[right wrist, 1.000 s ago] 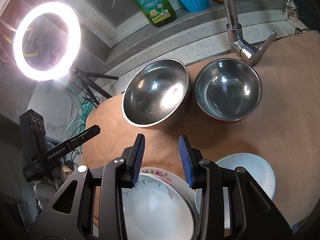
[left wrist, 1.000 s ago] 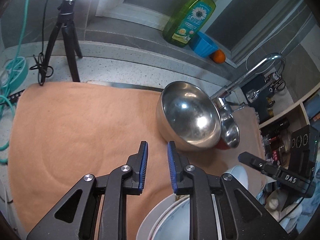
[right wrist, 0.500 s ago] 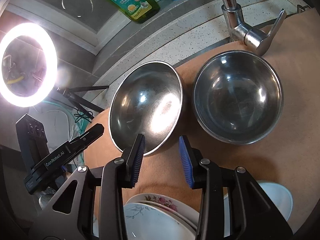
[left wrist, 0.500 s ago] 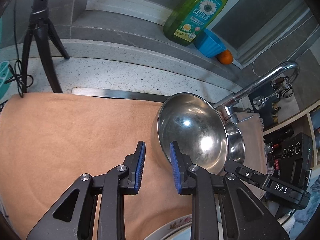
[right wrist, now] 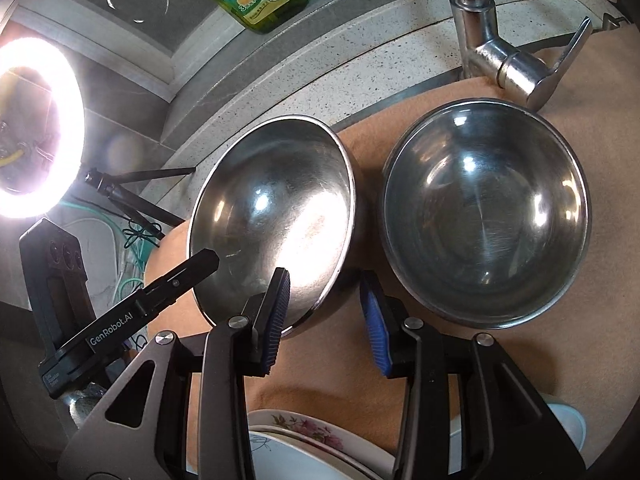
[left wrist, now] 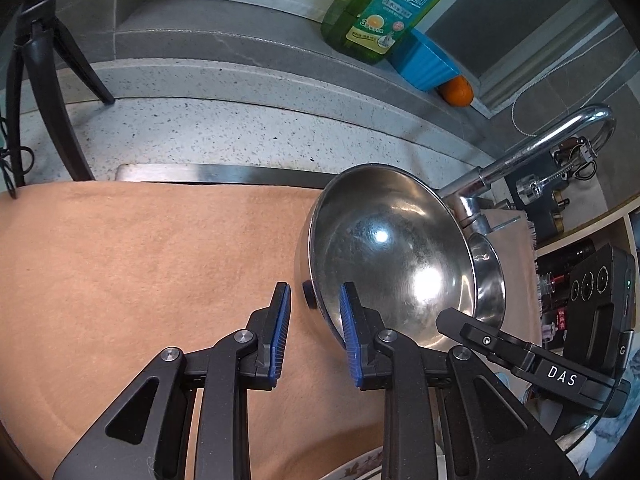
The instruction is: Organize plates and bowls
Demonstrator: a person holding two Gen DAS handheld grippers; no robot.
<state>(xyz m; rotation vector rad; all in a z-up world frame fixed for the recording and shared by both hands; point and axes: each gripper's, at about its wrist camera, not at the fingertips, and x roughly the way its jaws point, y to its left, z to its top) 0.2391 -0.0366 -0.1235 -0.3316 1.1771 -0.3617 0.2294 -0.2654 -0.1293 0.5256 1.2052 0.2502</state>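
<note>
Seemingly "DAS" on right hand-held gripper (left wrist: 452, 320)

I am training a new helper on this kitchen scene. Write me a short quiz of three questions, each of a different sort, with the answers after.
1. How many steel bowls stand on the orange cloth? A one, B two, C four.
2. True or false: the right gripper is shut tight, with nothing between its fingers.
3. Fill the gap: the soap bottle on the ledge is coloured ___.

Key: 1 B. 2 False: its jaws stand open, with a bowl's rim between them. 3 green.
</note>
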